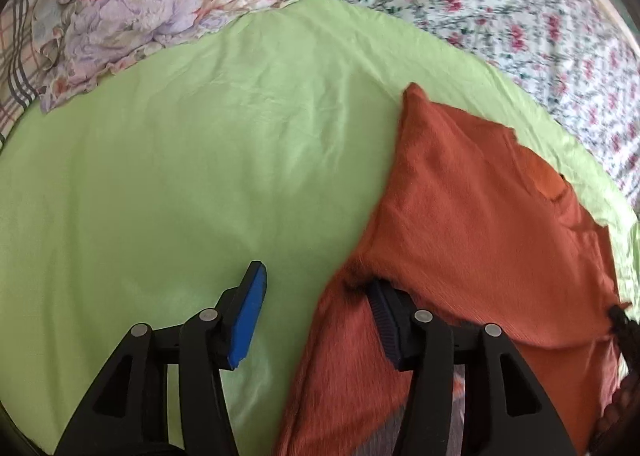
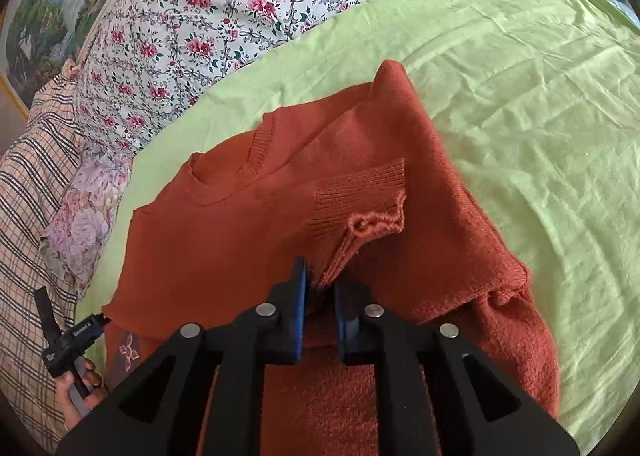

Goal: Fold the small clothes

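Rust sweater (image 2: 224,240) lies on green sheet (image 2: 520,115). Right gripper (image 2: 320,288) barely parted, ribbed cuff (image 2: 360,207) between pads (grip unclear). Left gripper (image 1: 316,308) half open, 1 finger under sweater, pinching nothing.

White lettering is printed on the small black device (image 2: 82,332) held in a hand (image 2: 78,392); it cannot be read.

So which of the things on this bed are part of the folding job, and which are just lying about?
Part of the job:
- orange sweater
- its cuff, between the right gripper pads
- left gripper, open at the sweater's edge

Lying about:
- green sheet
- flowered quilt
- ruffled pillow
- checked cloth
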Demonstrator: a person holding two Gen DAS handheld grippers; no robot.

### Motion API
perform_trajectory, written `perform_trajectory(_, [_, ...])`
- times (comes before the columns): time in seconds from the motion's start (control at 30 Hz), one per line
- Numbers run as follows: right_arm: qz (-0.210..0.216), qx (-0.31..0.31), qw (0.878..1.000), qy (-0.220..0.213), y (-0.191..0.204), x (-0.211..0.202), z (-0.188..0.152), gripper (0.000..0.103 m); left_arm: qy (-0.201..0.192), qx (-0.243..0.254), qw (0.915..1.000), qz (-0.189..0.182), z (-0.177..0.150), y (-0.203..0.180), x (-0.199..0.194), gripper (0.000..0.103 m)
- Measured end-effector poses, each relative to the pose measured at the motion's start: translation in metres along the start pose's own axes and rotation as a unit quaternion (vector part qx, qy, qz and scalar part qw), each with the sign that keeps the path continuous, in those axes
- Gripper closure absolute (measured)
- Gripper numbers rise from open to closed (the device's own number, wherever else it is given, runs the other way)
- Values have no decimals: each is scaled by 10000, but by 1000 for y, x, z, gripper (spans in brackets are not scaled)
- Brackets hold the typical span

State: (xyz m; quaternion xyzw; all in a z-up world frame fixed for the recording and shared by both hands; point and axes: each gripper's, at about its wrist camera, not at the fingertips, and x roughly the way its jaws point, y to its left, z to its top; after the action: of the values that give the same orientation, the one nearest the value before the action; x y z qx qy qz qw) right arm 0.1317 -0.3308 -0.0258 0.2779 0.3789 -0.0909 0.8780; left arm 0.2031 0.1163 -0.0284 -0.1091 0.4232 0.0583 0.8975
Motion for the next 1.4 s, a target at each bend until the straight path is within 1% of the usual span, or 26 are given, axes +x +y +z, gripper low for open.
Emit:
perform_trajectory(0.07, [33,-42,10000,24,1,2,2,89,-77,124,9999,-36,-5,-4,-13,52])
perform_trajectory(0.13, [31,-45,10000,29,3,2,3,89,-126,189,9996,-186,-7,-10,-22,52])
perform_trajectory(0.2, [-27,70,10000,19,1,0,5,81,-222,259,9992,-229,-5,-15,-30,52])
perform_trajectory(0.23, [-74,132,9999,-39,-2,-3,5,75,-288,327,9988,-214,-3,-19,-33,52])
perform_trajectory(0.27, [-131,167,9997,-122,-4,-9,5,72,-325,354,9987,-193,-1,-21,-35,52])
perform_trajectory(0.33, [-351,252,9984,-367,-13,-26,4,72,-335,408,9982,-269,1,-25,-35,51])
perform_trajectory(0.43, [-447,168,9971,-594,-16,-45,5,72,-257,503,9980,-300,4,-36,-30,51])
perform_trajectory(0.47, [-412,50,9974,-586,-12,-46,7,72,-248,552,9976,-321,4,-40,-28,51])
perform_trajectory(0.57, [-131,-297,9987,-403,6,-39,13,72,-297,809,9959,-280,12,-60,-19,51])
perform_trajectory(0.6, [-98,-446,9984,-337,13,-33,15,72,-277,895,9953,-234,18,-67,-11,51])
perform_trajectory(0.67, [65,-705,9974,-125,26,-17,19,71,-146,914,9955,-223,28,-72,2,51])
perform_trajectory(0.7, [18,-751,9972,-18,29,-11,20,71,-75,911,9953,-312,34,-75,9,51])
perform_trajectory(0.73, [-159,-819,9965,16,32,-8,20,71,-44,980,9947,-307,44,-79,17,50])
perform_trajectory(0.77, [-197,-892,9958,-61,36,-9,20,71,-70,1036,9945,-110,49,-82,23,48])
perform_trajectory(0.8, [-115,-956,9953,-117,39,-11,20,71,-118,1090,9937,235,57,-85,32,45])
perform_trajectory(0.83, [15,-1000,9949,-105,42,-11,20,71,-117,1103,9931,393,66,-85,44,40])
perform_trajectory(0.87, [127,-1041,9945,-16,44,-8,19,71,-11,1062,9938,338,72,-84,55,39])
perform_trajectory(0.9, [181,-1082,9939,87,45,-4,19,71,197,954,9950,216,79,-81,71,38])
perform_trajectory(0.93, [180,-1123,9933,193,45,1,17,71,260,877,9955,246,84,-79,81,37])
perform_trajectory(0.97, [176,-1143,9929,268,44,6,16,70,194,843,9959,259,87,-77,86,35])
perform_trajectory(1.03, [90,-1133,9925,453,36,17,15,71,60,836,9955,437,94,-75,94,33])
perform_trajectory(1.13, [-201,-978,9942,393,20,22,19,71,-45,858,9940,682,102,-73,102,32])
perform_trajectory(1.2, [-162,-811,9960,328,10,19,23,71,-52,773,9944,714,105,-70,104,29])
perform_trajectory(1.3, [-332,-809,9959,218,7,12,24,71,5,616,9959,660,105,-64,97,29])
perform_trajectory(1.33, [-380,-794,9959,189,7,8,23,71,53,548,9970,540,102,-61,88,34])
perform_trajectory(1.4, [-354,-732,9966,133,7,-4,22,71,84,517,9981,319,89,-55,70,36])
